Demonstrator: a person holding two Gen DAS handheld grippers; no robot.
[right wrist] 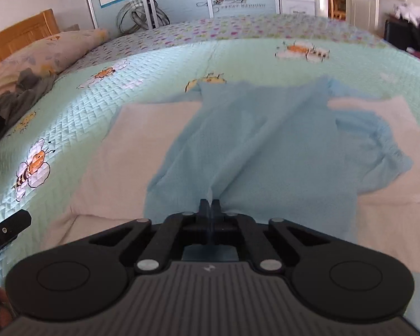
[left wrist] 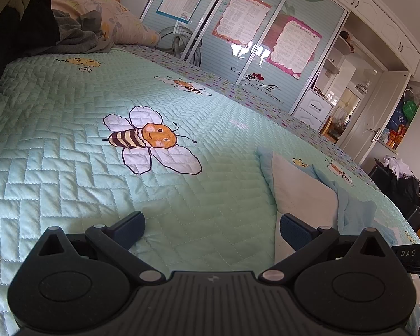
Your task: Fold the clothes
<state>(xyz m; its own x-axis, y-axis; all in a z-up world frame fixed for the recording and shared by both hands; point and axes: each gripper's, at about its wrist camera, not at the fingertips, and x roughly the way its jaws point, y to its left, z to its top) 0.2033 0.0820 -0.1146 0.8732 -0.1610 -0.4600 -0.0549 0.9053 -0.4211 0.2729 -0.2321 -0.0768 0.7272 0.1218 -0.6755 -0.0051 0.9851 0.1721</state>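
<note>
Bed w/ mint quilted bee-print bedspread [right wrist: 154,64] fills both views; wooden headboard [right wrist: 19,33] and floral pillow [right wrist: 47,53] far left, a grey crumpled garment [left wrist: 78,35] heaped just in front of the pillow. Beyond the bed: sliding wardrobe doors [left wrist: 238,28] w/ posters, white drawers, a door at far right. A white cloth [right wrist: 126,154] lies flat on the bedspread, nothing on it but the light-blue garment [right wrist: 266,140], which spreads over its middle, sleeve w/ gathered cuff out to the right. Right tool [right wrist: 210,204] sits at the garment's near edge, fingers pressed together w/ a pinch of blue fabric between them, fabric ridging up from that point. Left tool [left wrist: 211,231] is left of the white cloth, over bare bedspread, fingers spread wide, holding nothing; the garment is just beside its right finger, not touching as far as visible.
</note>
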